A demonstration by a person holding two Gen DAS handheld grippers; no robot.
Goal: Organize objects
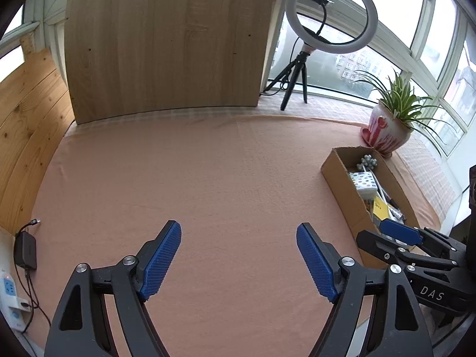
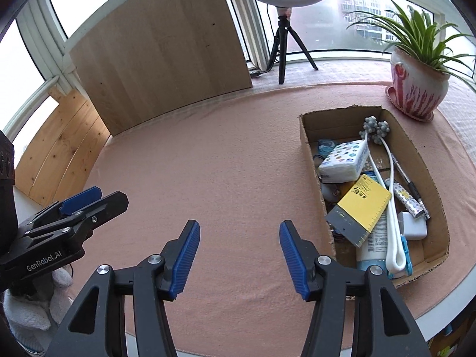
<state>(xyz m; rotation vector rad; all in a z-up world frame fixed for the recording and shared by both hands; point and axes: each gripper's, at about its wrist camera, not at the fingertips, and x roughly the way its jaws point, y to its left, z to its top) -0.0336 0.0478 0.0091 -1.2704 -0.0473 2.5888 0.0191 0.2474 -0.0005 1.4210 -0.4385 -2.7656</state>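
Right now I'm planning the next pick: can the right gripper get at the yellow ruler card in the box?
Probably yes. The right gripper is open and empty, the cardboard box has no lid, and the yellow ruler card lies on top, uncovered.

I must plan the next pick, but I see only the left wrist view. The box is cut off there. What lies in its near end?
Observer: A white tube stands against the near wall of the cardboard box.
Operator: Is anything on top of the yellow card?
Observer: No, the yellow card lies on top, and the long white handle runs beside it.
Operator: Is the right gripper holding something?
Observer: No, the right gripper is open and empty above the cloth.
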